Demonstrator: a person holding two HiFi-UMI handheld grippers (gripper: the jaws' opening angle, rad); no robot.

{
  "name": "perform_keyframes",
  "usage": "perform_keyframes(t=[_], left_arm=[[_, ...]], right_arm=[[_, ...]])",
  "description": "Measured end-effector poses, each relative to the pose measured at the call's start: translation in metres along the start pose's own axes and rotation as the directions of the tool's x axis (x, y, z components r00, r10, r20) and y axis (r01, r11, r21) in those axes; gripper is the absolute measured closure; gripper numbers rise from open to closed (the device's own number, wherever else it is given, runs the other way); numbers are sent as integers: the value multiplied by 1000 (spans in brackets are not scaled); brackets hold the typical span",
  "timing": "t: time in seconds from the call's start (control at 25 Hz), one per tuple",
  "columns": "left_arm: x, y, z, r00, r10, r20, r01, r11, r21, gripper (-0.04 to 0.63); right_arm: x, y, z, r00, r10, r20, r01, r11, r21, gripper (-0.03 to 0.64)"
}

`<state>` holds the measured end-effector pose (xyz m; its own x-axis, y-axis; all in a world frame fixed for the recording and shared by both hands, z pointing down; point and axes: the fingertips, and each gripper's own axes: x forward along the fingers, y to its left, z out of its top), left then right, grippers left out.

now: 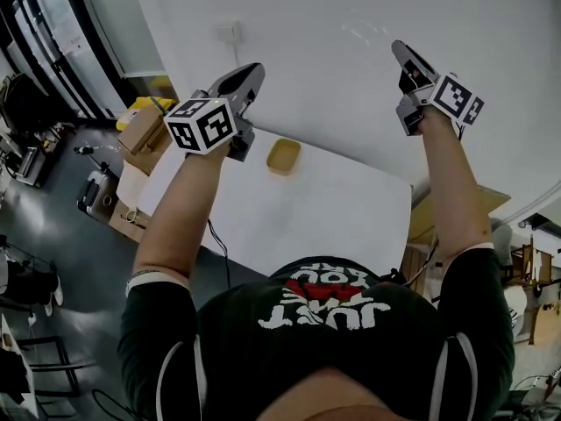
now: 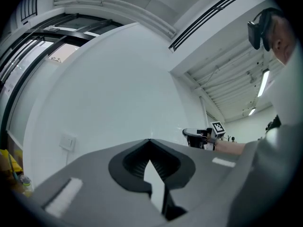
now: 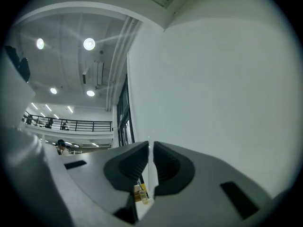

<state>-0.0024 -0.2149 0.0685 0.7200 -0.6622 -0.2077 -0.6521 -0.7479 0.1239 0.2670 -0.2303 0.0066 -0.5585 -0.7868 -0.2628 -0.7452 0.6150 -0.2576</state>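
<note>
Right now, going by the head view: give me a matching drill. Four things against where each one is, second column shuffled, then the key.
Things
1. left gripper
2. right gripper
3. yellow dish
4. cardboard box

Places
A. on the white table, near its far edge
B. held up at the view's right, in front of the white wall
C. beside the table's left end, off its top
D. held up at the view's left, over the table's far left corner

Pairs: 1-D, 2-B, 3-A, 4-C
</note>
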Motion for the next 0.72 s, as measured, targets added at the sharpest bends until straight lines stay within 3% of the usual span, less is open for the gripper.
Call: perform_keyframes(t=[0.32, 0.56, 0.72], left_arm=[[4, -3, 24, 1000, -7, -16, 7, 1000, 30, 591], [9, -6, 32, 999, -4, -39, 6, 999, 50, 591], [12, -6, 30, 998, 16, -63, -13, 998, 55, 591]], right_arm=[[-7, 10, 12, 999, -46, 4, 46, 987, -154, 580], [-5, 20, 14, 998, -67, -11, 61, 953, -298, 580], [-7, 21, 13, 997, -80, -21, 68, 936, -345, 580]])
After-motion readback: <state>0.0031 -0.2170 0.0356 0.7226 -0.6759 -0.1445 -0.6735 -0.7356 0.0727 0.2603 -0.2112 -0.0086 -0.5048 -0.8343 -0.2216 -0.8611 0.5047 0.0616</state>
